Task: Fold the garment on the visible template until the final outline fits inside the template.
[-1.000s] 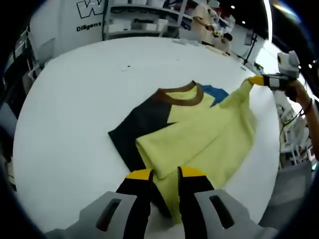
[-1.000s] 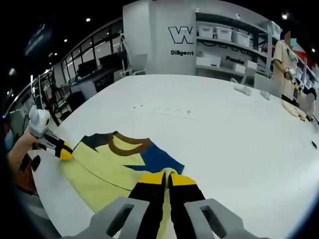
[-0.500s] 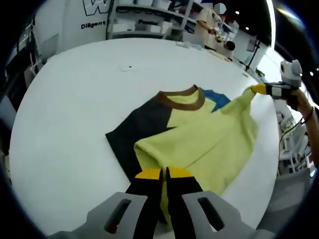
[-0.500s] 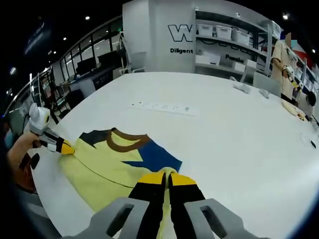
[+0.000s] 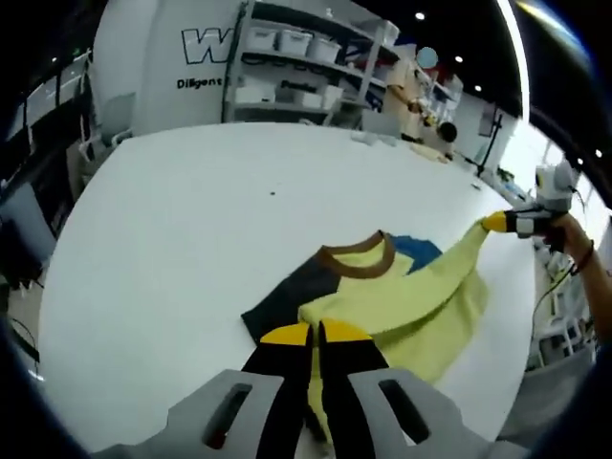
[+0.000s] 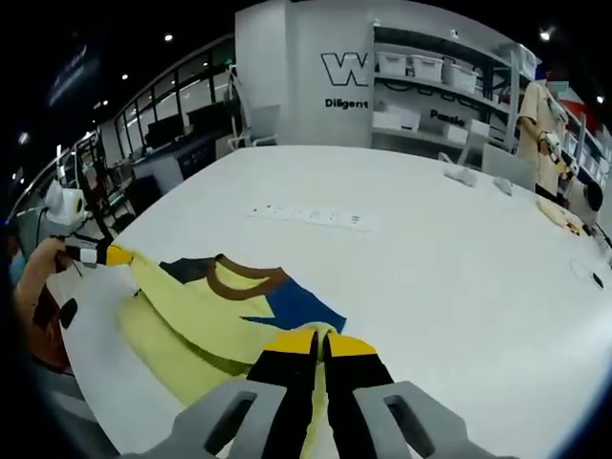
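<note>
The white table (image 5: 163, 220) stretches away ahead of both grippers, and beyond it stand shelves (image 6: 435, 91) with bins and a wall with large lettering (image 5: 206, 43); a person (image 6: 540, 115) stands by the far right end in the right gripper view. On the table, just ahead of the jaws in each view, lies the shirt (image 5: 392, 296): yellow front, brown collar (image 5: 359, 256), a dark panel (image 5: 282, 306) to the left of the left gripper and a blue patch (image 6: 296, 304) just beyond the right gripper. The left gripper (image 5: 318, 335) is clenched on a yellow edge of the shirt, jaws closed with the cloth pinched between them. The right gripper (image 6: 320, 341) is likewise clamped on yellow cloth at its tips, and from the left gripper view it shows far to the right, holding a corner lifted clear of the table so that the fabric stretches taut between the two. I judge the fold to be in mid-course: one yellow layer is raised and doubled over the body, but it is not laid flat, and the outline looks loose and wide. I cannot make out any template marking under the shirt, so whether it fits cannot be told. What seems left is carrying the held edge across, laying it down, and likely further folds.
</note>
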Available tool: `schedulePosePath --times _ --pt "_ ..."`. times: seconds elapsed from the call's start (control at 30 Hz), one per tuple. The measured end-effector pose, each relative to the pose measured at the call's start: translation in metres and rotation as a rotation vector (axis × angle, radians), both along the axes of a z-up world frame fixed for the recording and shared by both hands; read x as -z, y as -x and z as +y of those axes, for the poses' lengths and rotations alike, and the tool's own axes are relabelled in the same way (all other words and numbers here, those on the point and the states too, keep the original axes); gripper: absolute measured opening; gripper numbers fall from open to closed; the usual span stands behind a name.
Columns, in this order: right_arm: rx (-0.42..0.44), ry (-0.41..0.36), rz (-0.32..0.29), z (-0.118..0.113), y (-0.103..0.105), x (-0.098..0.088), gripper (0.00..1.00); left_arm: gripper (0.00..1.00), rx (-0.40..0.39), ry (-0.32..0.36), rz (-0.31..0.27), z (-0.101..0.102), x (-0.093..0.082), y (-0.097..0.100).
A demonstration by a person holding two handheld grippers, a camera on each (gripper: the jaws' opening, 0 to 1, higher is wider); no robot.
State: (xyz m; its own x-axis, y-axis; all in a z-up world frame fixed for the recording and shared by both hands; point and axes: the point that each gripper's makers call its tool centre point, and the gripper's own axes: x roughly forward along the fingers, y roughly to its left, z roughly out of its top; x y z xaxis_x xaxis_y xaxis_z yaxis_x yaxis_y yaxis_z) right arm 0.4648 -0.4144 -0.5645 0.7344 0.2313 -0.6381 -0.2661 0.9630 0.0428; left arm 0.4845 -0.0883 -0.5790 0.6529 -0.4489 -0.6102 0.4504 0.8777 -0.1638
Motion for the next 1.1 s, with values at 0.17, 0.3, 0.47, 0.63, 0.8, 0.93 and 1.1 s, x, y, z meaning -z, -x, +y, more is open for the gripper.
schedulePosePath --times 0.17,0.3,0.47,0.63,0.8,0.93,1.1 --pt "0.002 -0.013 -0.024 0.006 -0.006 -0.009 0.0 0.02 -0.063 0.028 -0.06 0.01 -0.025 -0.01" --pt "0.024 -0.104 -0.023 0.015 -0.013 -0.014 0.0 0.02 -0.078 0.023 -0.064 0.013 -0.025 -0.014" --pt "0.056 -0.124 -0.015 0.011 -0.025 -0.012 0.0 0.02 -0.106 0.029 -0.056 0.016 -0.016 -0.028" --pt "0.105 -0.104 0.017 0.004 -0.036 -0.001 0.0 0.02 -0.118 0.004 -0.058 0.016 -0.001 -0.048" --pt "0.111 -0.091 0.07 0.001 -0.046 0.021 0.0 0.02 -0.144 -0.015 -0.019 0.018 0.017 -0.06" --pt "0.107 -0.164 0.102 0.001 -0.051 0.035 0.0 0.02 -0.156 -0.024 -0.003 0.017 0.028 -0.062" --pt "0.111 -0.163 0.118 -0.006 -0.057 0.049 0.0 0.02 -0.202 -0.008 0.028 0.023 0.04 -0.068"
